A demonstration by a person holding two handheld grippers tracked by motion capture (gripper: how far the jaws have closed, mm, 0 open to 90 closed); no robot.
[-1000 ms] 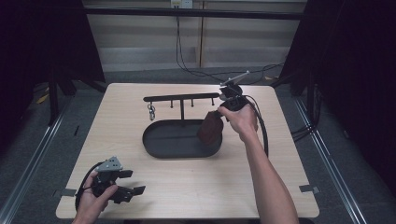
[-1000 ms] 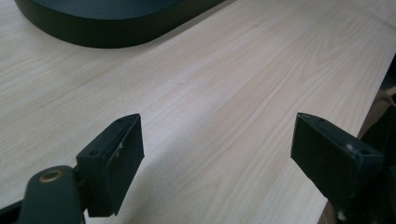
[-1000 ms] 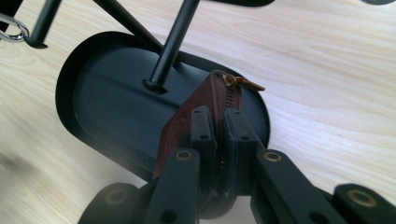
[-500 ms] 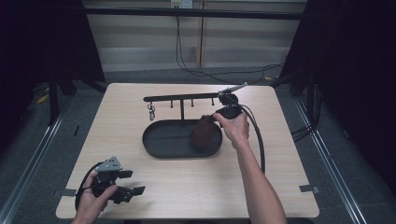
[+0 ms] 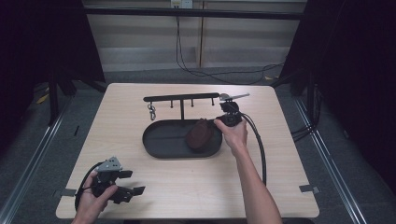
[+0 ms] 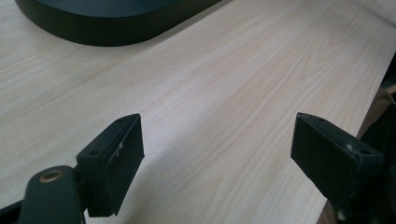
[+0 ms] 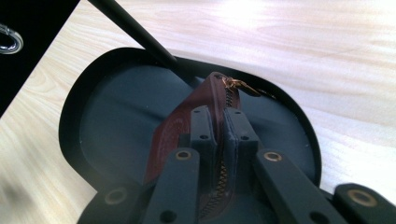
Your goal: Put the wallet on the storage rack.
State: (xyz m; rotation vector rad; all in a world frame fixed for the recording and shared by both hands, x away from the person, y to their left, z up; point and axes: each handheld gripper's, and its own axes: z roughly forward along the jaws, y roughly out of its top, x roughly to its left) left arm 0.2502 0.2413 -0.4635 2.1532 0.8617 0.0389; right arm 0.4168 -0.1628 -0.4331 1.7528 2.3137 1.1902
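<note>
While the right gripper (image 5: 223, 122) sits at the right end of the oval black tray (image 5: 161, 150), we see its jaws clamped tight on the zipper edge of a brown leather pouch (image 5: 200, 135). In the right gripper view, the two pads press against the pouch (image 7: 177, 126) from either side of the zipper line, and the gold zipper pull (image 7: 236, 84) lies at the far tip of the pouch. The pouch sits inside the tray, toward its right half, and in the high view its lower part appears to rest on the tray floor; we cannot tell whether its full weight is on the floor. The tray (image 7: 74, 121) lies near the middle of the light wooden table (image 5: 289, 154). From the tray rises a thin black post that carries a horizontal hook bar (image 5: 181, 98), and a metal key ring (image 5: 152, 112) hangs near the left end of that bar. We see the post (image 7: 135, 32) pass just behind the pouch in the right gripper view. A black cable (image 5: 259, 149) trails from the right gripper along the person's forearm. The left gripper (image 5: 125, 190) is held low over the near left corner of the table, well apart from the tray. In the left gripper view its jaws stand wide apart with nothing between them, and bare table top (image 6: 210, 93) shows past them.
</note>
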